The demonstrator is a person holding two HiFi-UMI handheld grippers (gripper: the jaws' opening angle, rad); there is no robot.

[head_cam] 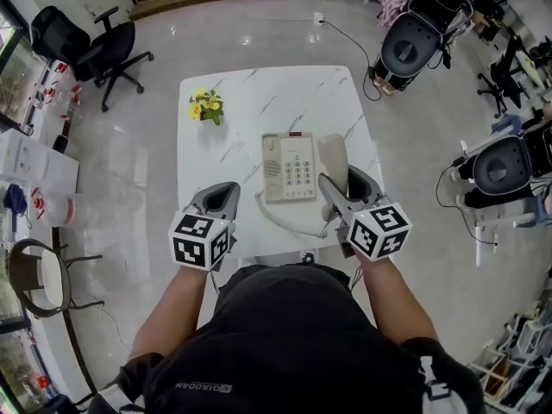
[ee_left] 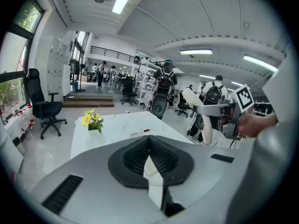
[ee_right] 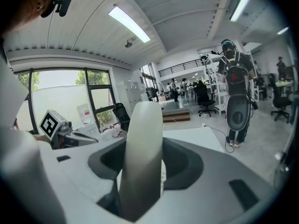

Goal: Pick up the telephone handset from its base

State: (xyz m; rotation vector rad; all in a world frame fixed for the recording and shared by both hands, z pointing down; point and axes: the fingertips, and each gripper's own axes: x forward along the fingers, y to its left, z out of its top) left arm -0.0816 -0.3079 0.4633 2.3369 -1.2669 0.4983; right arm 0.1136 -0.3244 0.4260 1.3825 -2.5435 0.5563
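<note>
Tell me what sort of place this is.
Probably an open-plan robotics lab or workshop: wheeled robot units stand near the marble-topped table, with office chairs on a wide polished floor.

White, grey-veined square table (head_cam: 250,93) standing on a glossy floor (head_cam: 129,171). Near its far left corner, a small pot of yellow flowers (head_cam: 206,106). Right of centre, a cream telephone base (head_cam: 290,167) with keypad (head_cam: 297,170). The coiled cord (head_cam: 278,216) lies towards the near edge.

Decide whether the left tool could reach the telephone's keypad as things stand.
Probably yes. The left tool sits shut just left of the telephone base, with bare table between; the right tool holds the handset off to the right.
</note>
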